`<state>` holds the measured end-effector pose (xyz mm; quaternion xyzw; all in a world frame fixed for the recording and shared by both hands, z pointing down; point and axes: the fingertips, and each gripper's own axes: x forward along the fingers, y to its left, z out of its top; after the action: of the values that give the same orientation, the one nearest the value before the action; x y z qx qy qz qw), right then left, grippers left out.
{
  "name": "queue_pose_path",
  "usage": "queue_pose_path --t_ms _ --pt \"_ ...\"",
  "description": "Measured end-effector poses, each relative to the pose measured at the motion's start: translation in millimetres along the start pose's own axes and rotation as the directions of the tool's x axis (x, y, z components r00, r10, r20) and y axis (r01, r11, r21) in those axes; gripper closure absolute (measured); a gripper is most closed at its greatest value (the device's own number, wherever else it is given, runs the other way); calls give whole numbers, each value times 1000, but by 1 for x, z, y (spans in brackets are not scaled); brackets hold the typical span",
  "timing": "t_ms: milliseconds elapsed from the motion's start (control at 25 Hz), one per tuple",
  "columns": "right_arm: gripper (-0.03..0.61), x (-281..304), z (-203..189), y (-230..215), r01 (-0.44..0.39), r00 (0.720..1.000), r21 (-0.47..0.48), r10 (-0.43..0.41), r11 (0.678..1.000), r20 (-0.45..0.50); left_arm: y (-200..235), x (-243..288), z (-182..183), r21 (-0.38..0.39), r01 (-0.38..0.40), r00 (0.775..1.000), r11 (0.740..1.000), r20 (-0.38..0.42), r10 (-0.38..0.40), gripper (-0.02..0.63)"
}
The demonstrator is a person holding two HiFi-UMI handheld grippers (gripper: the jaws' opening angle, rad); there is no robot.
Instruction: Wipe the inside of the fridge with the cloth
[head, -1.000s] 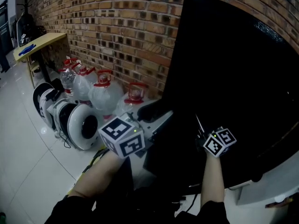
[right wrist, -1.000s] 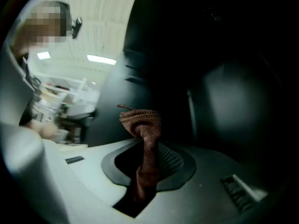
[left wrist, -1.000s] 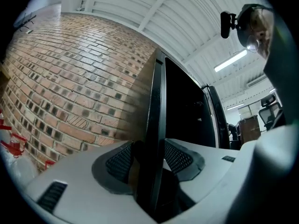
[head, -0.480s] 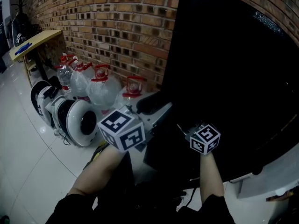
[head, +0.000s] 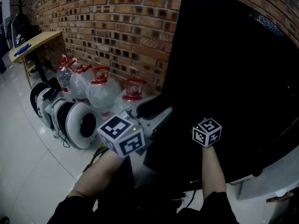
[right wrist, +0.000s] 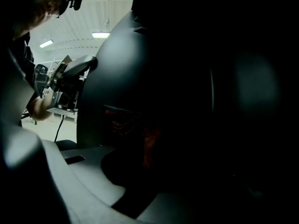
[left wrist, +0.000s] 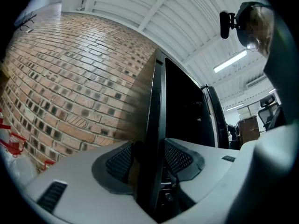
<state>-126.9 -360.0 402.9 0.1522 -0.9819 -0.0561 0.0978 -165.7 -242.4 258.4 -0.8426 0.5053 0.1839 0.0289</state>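
Your right gripper [right wrist: 154,162]: view mostly black. Grey gripper body low left, only part lit. Dim reddish patch [right wrist: 145,141] between jaws, too dark to name it or confirm grip. Dark curved fridge door [right wrist: 121,73] fills centre. Left gripper [right wrist: 88,65] at door's left edge, hand [right wrist: 39,110] behind it. Ceiling lights [right wrist: 100,34] top left.

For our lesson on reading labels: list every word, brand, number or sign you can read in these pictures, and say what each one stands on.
No readable text anywhere in these pictures.
The two marker cubes: square black-and-white patterns only, no letters or numbers.
Water jugs: any label is too small to read.
Fridge door: plain black, no print visible.
Cloth: too dark to show any print.
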Motion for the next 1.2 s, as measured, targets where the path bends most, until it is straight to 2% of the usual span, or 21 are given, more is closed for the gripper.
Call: queue_pose_path --t_ms 320,520,880,1200 --pt "497 11 -11 -42 56 998 78 -56 995 -6 -1 2 -1 7 10 1000 1000 -12 -10 405" --pt "499 22 -10 -65 78 997 96 -77 992 -13 -1 5 -1 23 41 998 999 -39 -40 403" --pt "498 33 -18 -103 171 985 100 -167 980 -49 -4 3 -1 25 54 998 998 -25 -53 402" --pt "497 35 -18 -112 157 987 81 -154 984 -48 -4 2 -1 7 63 998 998 -2 -63 397"
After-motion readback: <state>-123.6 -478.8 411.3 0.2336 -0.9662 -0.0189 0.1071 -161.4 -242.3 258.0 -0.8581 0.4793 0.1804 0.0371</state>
